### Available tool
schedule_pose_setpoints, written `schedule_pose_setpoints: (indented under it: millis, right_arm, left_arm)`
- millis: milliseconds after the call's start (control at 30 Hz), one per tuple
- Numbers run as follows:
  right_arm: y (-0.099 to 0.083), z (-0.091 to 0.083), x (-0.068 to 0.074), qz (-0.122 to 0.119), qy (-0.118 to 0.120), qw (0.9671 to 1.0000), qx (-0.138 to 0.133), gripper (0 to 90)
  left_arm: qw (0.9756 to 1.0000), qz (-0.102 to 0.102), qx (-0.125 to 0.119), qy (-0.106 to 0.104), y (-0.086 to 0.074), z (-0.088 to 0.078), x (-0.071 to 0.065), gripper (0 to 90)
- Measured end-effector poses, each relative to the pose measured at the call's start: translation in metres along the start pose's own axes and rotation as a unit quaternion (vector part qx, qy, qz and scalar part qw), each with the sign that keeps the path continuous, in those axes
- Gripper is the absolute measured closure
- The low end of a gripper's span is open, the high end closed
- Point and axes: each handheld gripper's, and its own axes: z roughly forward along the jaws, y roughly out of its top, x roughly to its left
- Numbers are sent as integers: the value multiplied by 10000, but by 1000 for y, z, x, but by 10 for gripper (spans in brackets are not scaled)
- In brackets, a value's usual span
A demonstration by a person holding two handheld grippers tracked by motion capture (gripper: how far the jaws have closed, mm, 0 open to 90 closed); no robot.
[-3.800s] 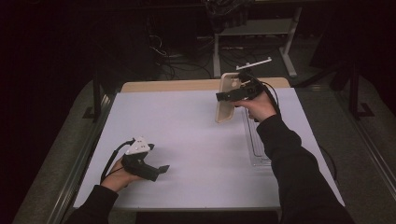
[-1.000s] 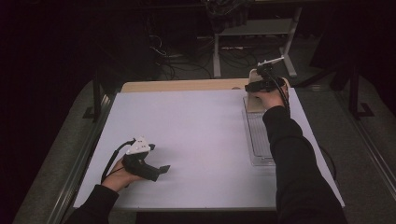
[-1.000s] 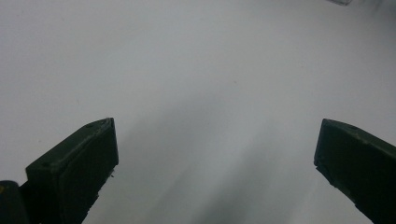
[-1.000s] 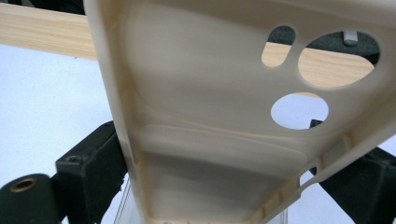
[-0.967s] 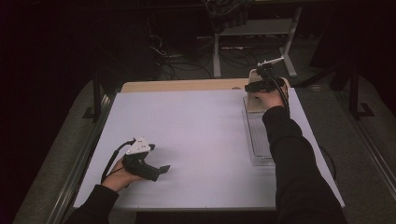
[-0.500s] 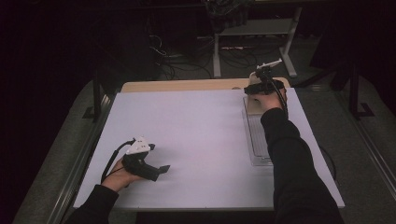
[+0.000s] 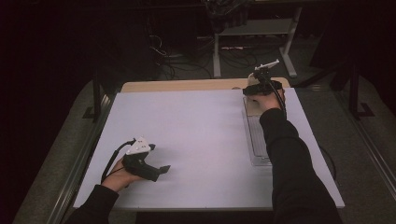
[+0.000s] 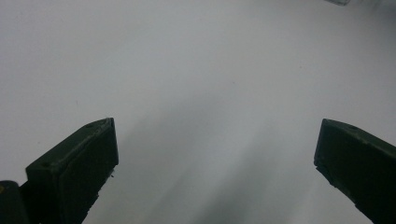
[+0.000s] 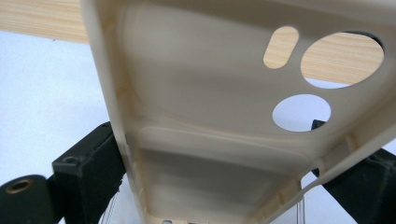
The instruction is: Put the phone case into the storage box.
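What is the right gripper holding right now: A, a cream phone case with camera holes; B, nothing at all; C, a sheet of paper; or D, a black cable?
A: in the right gripper view the right gripper has its jaws pressed against both edges of a cream phone case with round cutouts.

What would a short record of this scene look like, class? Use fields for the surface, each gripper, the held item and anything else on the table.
surface: white table top with a wooden strip along its far edge
left gripper: open, holding nothing, low over the near left of the table
right gripper: shut on the phone case, at the far right of the table
phone case: cream, with round and slot cut-outs, clamped across its sides
other item: clear tray along the right side
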Motion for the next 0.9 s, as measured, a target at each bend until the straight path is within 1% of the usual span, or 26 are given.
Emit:
schedule_pose_setpoints:
  millis: [67, 200, 500, 900]
  right_arm:
    - [0, 1, -1, -6, 6, 10000, -23, 62]
    - [0, 3, -1, -39, 27, 10000, -55, 60]
    - [0, 10, -1, -17, 102, 9999, 43, 55]
    - [-2, 14, -2, 44, 228, 9997, 123, 48]
  left_arm:
    - [10000, -11, -3, 0, 0, 0, 0, 0]
    - [10000, 31, 4, 6, 0, 1, 0, 0]
    - [10000, 11, 9, 5, 0, 1, 0, 0]
    - [10000, 26, 7, -1, 0, 1, 0, 0]
